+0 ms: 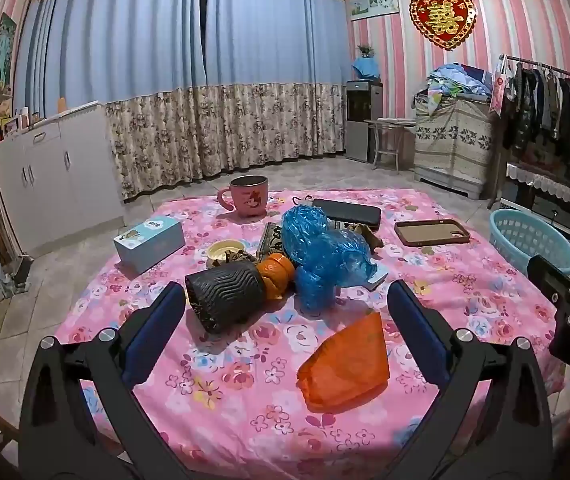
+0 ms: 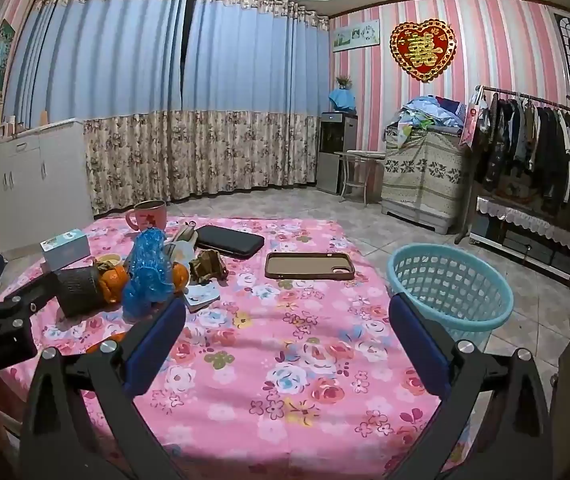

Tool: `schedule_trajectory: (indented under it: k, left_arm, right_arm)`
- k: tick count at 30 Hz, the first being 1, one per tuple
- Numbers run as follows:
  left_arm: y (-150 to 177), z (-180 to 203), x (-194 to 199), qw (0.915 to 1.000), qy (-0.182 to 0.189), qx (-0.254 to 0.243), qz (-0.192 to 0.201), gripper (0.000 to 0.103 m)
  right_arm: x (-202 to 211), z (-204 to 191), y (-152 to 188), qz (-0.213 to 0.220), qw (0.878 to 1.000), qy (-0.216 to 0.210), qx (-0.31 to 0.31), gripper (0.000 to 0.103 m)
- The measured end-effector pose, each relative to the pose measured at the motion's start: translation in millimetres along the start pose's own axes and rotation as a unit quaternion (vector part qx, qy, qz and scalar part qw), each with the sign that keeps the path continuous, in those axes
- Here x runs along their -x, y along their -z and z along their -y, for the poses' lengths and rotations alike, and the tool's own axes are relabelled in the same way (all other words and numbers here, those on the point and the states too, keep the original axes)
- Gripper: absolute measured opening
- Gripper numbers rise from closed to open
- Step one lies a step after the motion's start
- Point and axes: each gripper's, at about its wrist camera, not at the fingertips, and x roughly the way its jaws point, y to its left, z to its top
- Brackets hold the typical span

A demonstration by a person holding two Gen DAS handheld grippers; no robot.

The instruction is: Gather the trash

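Left wrist view: a floral-clothed counter, a teal basket off its right edge, a blue plastic bag mid-counter and an orange wrapper near its front edge, under the spread left hand-held gripper; right hand-held gripper also spread. Pinching the wrapper low should hold it.

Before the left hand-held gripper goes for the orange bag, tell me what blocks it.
Nothing visible does. The orange bag lies flat on the tablecloth, just ahead of the open left hand-held gripper. The black cup and blue plastic lie farther back, beyond the bag.
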Motion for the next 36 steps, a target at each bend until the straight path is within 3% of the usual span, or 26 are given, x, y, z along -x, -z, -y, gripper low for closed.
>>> schedule_trajectory:
  k: [36]
  left_arm:
    - [-4, 4, 7, 1.0000, 0.004, 0.004, -0.002, 0.098]
  right_arm:
    - [0, 1, 0, 0.000, 1.000, 0.004, 0.006, 0.099]
